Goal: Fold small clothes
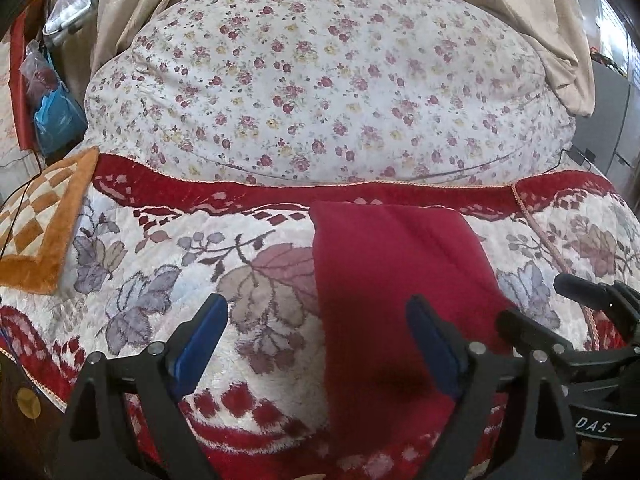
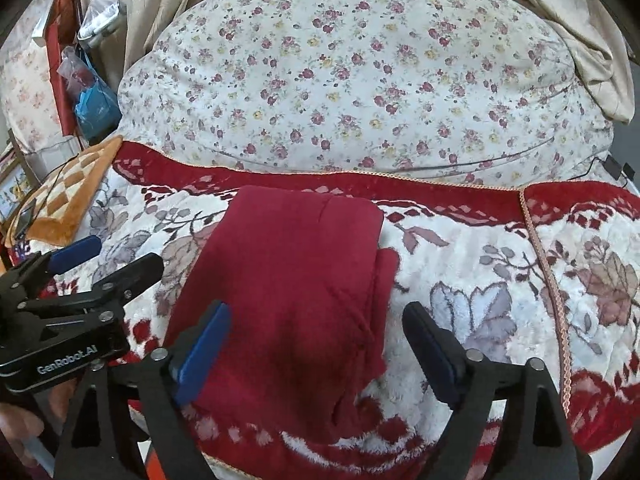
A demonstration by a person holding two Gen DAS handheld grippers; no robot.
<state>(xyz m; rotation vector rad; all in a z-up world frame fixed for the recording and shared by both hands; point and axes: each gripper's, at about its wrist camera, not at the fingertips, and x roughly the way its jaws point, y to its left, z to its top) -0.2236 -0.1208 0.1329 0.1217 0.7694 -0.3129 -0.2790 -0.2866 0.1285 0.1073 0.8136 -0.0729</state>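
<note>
A dark red garment (image 1: 392, 280) lies folded into a long strip on the plush red-and-white floral blanket (image 1: 160, 264). It also shows in the right wrist view (image 2: 288, 280), with a second layer sticking out along its right edge. My left gripper (image 1: 318, 312) is open and empty, its right finger over the garment's left part. My right gripper (image 2: 316, 320) is open and empty, hovering over the garment's near right part. The right gripper also shows at the right edge of the left wrist view (image 1: 536, 300). The left gripper shows at the left of the right wrist view (image 2: 116, 256).
A big floral-print quilt (image 1: 320, 88) is heaped behind the blanket. An orange checked cushion (image 1: 44, 224) lies at the left. Plastic bags (image 1: 56, 92) hang at the far left. Beige curtains (image 1: 532, 20) hang behind. A black cable (image 1: 576, 156) lies at the right.
</note>
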